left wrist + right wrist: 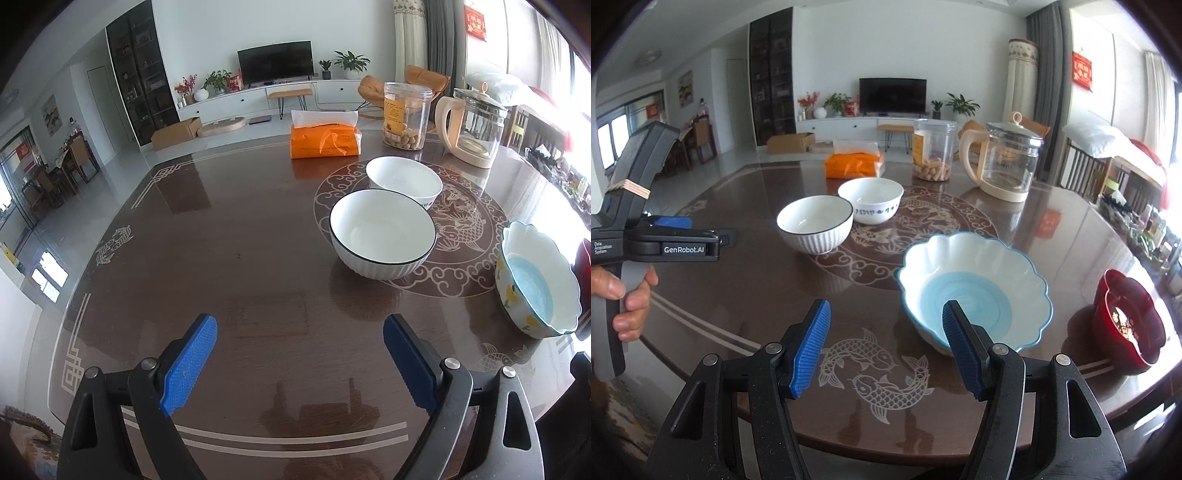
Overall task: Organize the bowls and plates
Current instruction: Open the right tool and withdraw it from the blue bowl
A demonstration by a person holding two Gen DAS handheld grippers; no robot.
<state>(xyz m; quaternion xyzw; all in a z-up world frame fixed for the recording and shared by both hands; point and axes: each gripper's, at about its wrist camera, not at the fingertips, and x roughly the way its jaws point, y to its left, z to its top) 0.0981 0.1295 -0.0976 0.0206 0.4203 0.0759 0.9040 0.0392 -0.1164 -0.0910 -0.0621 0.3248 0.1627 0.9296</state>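
**Four bowls wait on the carved table, both grippers spread wide**

Nearest me, the right gripper hangs over the table's near edge, jaws wide apart and holding nothing. To its left a hand grips the left gripper, whose side reads "GenRobot.AI" and "Data Acquisition System"; its blue pads are likewise spread and empty.

Just past the right gripper sits the scalloped bowl, upright, blue-centred, nothing in it. Toward the right edge stands a red bowl with gold writing I cannot read.

Around the table's middle medallion, a ribbed white bowl with a dark rim stands upright and empty, touching or nearly touching a plain white bowl behind it, which carries small unreadable lettering on its wall.

Along the far edge: an orange tissue pack, a clear jar with a yellow label, partly filled with snacks, and an empty glass kettle.
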